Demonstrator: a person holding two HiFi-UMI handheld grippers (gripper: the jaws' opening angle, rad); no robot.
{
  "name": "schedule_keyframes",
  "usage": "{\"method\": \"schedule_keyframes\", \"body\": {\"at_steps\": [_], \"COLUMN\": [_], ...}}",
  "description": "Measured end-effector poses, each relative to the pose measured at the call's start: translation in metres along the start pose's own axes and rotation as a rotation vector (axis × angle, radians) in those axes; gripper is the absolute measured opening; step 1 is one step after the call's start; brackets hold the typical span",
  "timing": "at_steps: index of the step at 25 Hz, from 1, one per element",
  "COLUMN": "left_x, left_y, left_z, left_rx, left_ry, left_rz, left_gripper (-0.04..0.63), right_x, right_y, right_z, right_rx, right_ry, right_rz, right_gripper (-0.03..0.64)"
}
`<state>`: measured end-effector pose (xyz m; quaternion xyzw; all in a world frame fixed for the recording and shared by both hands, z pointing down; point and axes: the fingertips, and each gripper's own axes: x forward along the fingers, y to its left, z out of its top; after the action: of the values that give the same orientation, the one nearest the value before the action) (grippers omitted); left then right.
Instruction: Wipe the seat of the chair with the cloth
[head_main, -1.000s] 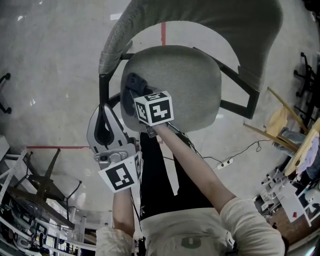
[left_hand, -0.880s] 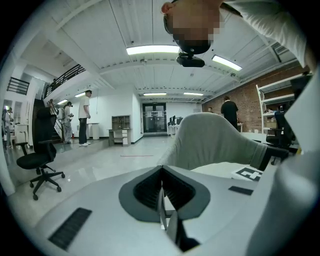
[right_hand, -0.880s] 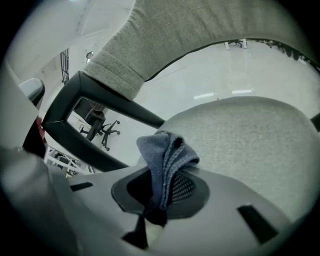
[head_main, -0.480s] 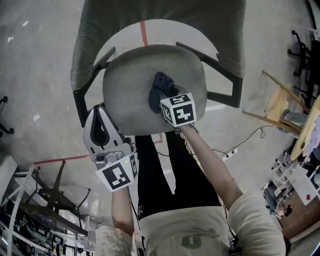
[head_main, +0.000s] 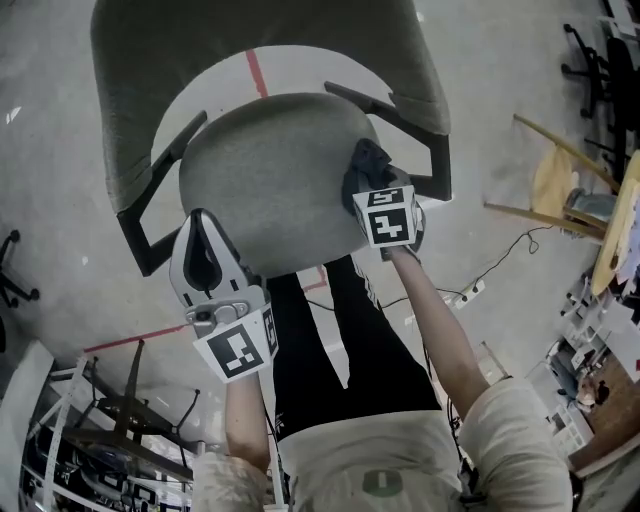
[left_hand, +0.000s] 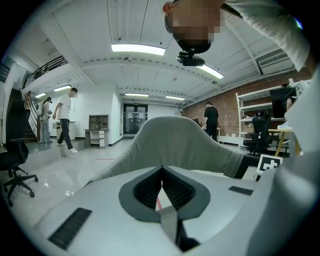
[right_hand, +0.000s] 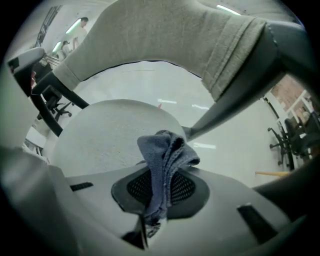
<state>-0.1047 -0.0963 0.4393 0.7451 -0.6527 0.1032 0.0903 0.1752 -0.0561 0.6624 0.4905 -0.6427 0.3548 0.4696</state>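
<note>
While the head view looks steeply down, the pale polished floor (head_main: 70, 90) fills most of it, crossed by a red line (head_main: 257, 72) that runs under the chair (head_main: 150, 60). Its grey padded backrest (head_main: 300, 30) curves round the far side, and dark armrests (head_main: 405, 115) slope from it down to each side of the round grey seat (head_main: 265, 180).

Both of the person's bare forearms reach forward towards the near edge of the seat. The left gripper (left_hand: 161, 172) is held at the seat's near left edge, pointing towards the backrest. Its jaws are pressed together with nothing between them. Whether it touches the seat cannot be told.

The right gripper (right_hand: 159, 187) is at the right side of the seat, just beside the right armrest, with its marker cube (head_main: 390, 215) facing up. Its jaws pinch a dark blue cloth (right_hand: 167, 155). The cloth bunches up in folds beyond the jaws, and a frayed end hangs out behind them. From above, the cloth (head_main: 365, 165) lies over the right edge of the seat, between the cube and the armrest.
</note>
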Motion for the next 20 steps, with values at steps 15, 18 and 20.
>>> {"method": "schedule_keyframes", "body": {"at_steps": [15,18,20], "left_x": [-0.009,-0.017,-0.023], "left_y": [-0.004,0.006,0.015], "left_z": [-0.001,-0.002,-0.002], "left_rx": [0.002,-0.003,-0.004], "left_ry": [-0.001,0.0,0.002], "left_rz": [0.01,0.037,0.059], "left_gripper": [0.015,0.015,0.015], "right_x": [-0.001,-0.003,-0.004], "right_y": [-0.02,-0.019,-0.019], "right_z": [-0.003,-0.002,-0.002], "right_rx": [-0.002,-0.01,0.0], "right_ry": [-0.012,-0.022,-0.024], "right_rz": [-0.208,-0.204,-0.199], "right_gripper": [0.057,0.057,0.057]}}
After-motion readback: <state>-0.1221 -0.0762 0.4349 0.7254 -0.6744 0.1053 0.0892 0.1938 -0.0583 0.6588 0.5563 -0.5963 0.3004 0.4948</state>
